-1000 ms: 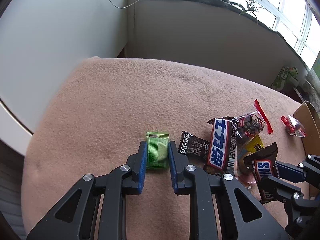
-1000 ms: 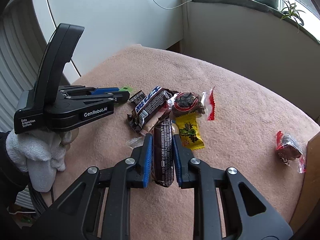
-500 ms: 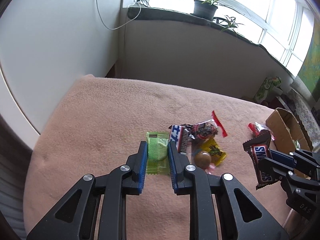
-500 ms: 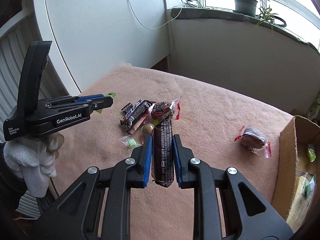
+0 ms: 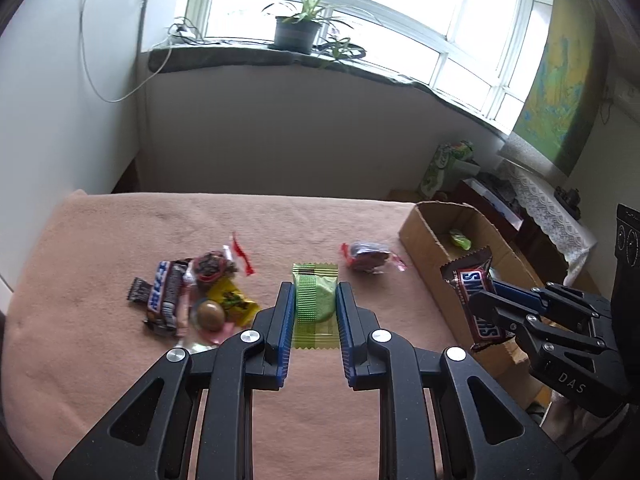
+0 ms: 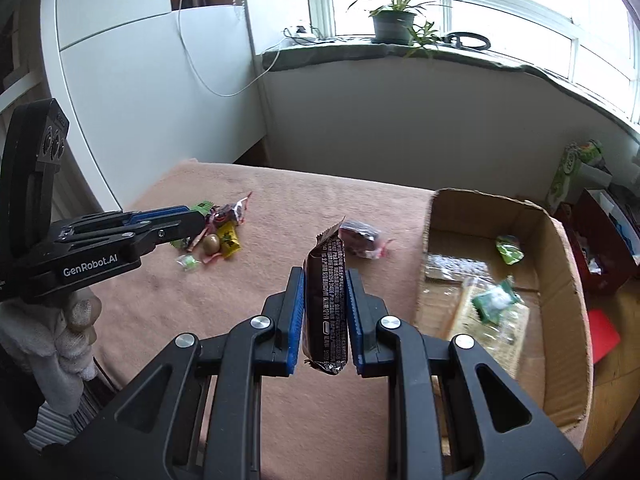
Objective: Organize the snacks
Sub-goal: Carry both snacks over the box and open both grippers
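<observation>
The left gripper is clamped on a green wrapped snack, its blue-padded fingers pressing the packet's two long sides so that the crimped ends stick out front and back, and it is held above the pink blanket that covers the table. To its right, the right gripper is closed on a Snickers bar, which stands nearly upright between the pads with its printed back toward the right wrist camera; in the left wrist view the same bar shows its logo and sits in front of the near edge of the cardboard box. Below and left of the left gripper lies a small heap of snacks: a dark bar with blue-and-white lettering, a clear packet with red ends, a yellow packet and a round brown candy in clear wrap. Apart from the heap, between it and the box, lies a dark snack in a red-ended clear wrapper. The open box stands at the right edge of the blanket and already holds a few green and clear packets. Behind the table, a potted plant stands on the windowsill, and a white cable hangs down the wall.
</observation>
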`<move>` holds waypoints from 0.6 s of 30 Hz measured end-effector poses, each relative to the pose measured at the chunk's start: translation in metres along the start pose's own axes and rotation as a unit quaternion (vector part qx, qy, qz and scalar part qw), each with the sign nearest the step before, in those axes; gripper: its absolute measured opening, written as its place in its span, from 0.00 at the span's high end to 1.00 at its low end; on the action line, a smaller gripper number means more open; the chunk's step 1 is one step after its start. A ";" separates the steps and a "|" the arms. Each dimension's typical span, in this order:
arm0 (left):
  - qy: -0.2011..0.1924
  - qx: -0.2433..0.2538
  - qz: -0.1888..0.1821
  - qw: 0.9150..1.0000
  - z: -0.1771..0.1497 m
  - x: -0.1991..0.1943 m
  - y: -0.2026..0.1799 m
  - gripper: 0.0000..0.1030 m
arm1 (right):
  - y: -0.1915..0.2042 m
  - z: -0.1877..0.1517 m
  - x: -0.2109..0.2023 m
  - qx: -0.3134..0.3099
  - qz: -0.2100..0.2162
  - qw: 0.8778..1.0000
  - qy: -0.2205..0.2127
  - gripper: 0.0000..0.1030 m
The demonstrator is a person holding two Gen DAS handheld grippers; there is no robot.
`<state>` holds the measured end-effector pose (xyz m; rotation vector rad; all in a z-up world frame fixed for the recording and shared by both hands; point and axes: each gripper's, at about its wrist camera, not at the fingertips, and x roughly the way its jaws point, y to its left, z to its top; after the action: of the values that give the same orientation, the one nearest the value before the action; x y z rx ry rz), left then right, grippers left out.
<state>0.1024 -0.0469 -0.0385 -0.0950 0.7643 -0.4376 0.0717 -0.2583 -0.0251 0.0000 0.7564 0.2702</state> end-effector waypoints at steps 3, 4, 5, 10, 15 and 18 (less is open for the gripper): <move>0.006 0.013 -0.025 1.000 -0.001 0.006 -0.030 0.82 | -0.024 -0.007 -0.019 0.014 -0.020 1.000 -0.005 0.80; 0.008 0.018 -0.032 0.999 -0.002 0.009 -0.038 0.82 | -0.032 -0.010 -0.023 0.018 -0.026 0.999 -0.005 0.80; 0.010 0.022 -0.039 0.999 -0.003 0.011 -0.048 0.82 | -0.040 -0.013 -0.027 0.023 -0.033 0.999 -0.005 0.80; 0.020 0.035 -0.070 0.997 -0.001 0.027 -0.088 0.82 | -0.079 -0.027 -0.044 0.051 -0.066 0.997 -0.005 0.80; 0.032 0.053 -0.099 0.993 -0.001 0.041 -0.128 0.82 | -0.115 -0.041 -0.049 0.080 -0.093 0.993 0.003 0.80; 0.045 0.062 -0.112 0.991 -0.005 0.051 -0.147 0.82 | -0.130 -0.049 -0.050 0.090 -0.101 0.991 0.010 0.80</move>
<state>0.0801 -0.2015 -0.0402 -0.0448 0.8173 -0.7052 0.0354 -0.4005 -0.0397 0.0919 0.7929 0.0085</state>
